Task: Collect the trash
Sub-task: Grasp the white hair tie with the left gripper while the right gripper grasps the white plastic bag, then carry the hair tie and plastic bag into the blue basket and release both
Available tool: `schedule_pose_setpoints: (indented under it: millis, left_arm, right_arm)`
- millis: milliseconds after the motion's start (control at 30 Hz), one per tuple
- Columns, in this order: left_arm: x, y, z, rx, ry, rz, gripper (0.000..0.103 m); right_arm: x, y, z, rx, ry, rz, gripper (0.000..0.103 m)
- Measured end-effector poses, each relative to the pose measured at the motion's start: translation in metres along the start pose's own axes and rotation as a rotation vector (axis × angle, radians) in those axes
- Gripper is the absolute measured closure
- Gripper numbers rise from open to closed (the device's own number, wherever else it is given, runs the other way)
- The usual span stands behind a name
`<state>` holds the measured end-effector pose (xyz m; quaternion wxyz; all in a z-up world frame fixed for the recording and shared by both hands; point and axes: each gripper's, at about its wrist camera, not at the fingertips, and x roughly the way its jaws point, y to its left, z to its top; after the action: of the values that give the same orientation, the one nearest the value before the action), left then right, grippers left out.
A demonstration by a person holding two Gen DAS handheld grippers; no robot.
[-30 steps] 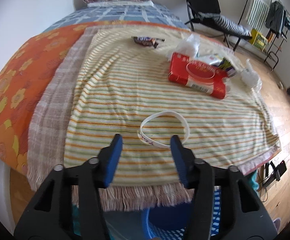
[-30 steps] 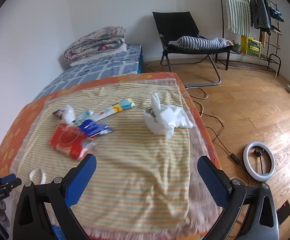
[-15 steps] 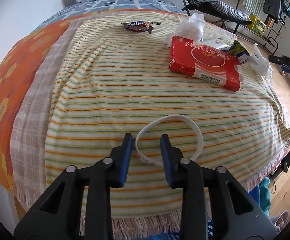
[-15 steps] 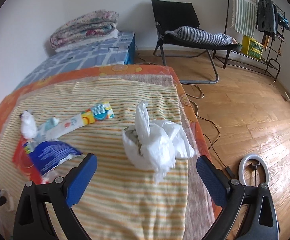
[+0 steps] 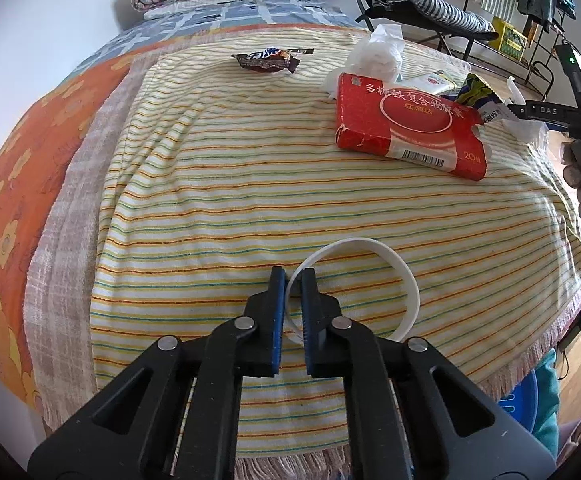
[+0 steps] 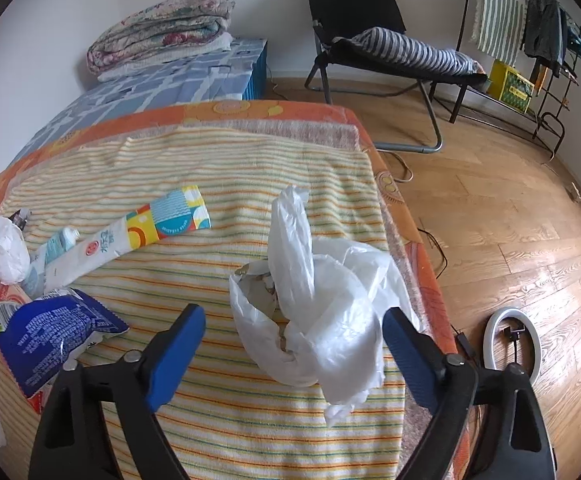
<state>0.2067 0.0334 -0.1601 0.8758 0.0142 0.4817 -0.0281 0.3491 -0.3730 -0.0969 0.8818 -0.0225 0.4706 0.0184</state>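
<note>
1. The left gripper (image 5: 292,280) has its blue pads nearly together on the near arc of a white paper band (image 5: 398,268), a thin loop lying flat on the striped towel (image 5: 218,184) close to the near edge of the bed; the strip passes between the pads

2. That band looks feather-light and floppy, so I'd expect it to sag or fold when lifted; a pinch across the strip's thickness, as here, seems the right hold

3. The right gripper (image 6: 294,344) is spread wide, its jaws standing either side of a crumpled white plastic bag (image 6: 322,320) near the bed's right edge, not touching it

4. The bag is soft, slippery film with some scraps inside; I'd take it at the bunched knot in the middle, not the loose tail, so nothing spills

5. Further along the towel lie a red tissue pack (image 5: 406,128), a blue snack wrapper (image 6: 50,340), a toothpaste tube (image 6: 54,244) beside its flattened carton (image 6: 138,236), a wadded tissue (image 6: 8,248) and a candy wrapper (image 5: 268,60), all light and crushable
</note>
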Motion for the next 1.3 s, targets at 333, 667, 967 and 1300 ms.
schedule_pose_setpoints:
  millis: [333,667,967,1300]
  left_arm:
    - [-0.009,-0.003,0.0,0.001,-0.028,0.006,0.101]
    - [-0.031,-0.003,0.003,-0.007,-0.082,0.012,0.101]
    - [-0.053,-0.001,0.0,-0.014,-0.116,0.01,0.101]
    - [-0.086,-0.007,-0.011,0.002,-0.157,-0.002,0.101]
  right_arm:
    - [-0.009,-0.012,-0.004,0.021,-0.016,0.045,0.042]
    - [-0.054,-0.021,-0.008,0.048,-0.091,0.109,0.046]
    - [-0.113,-0.011,-0.021,0.025,-0.166,0.175,0.046]
    - [-0.172,0.024,-0.053,-0.069,-0.222,0.253,0.045]
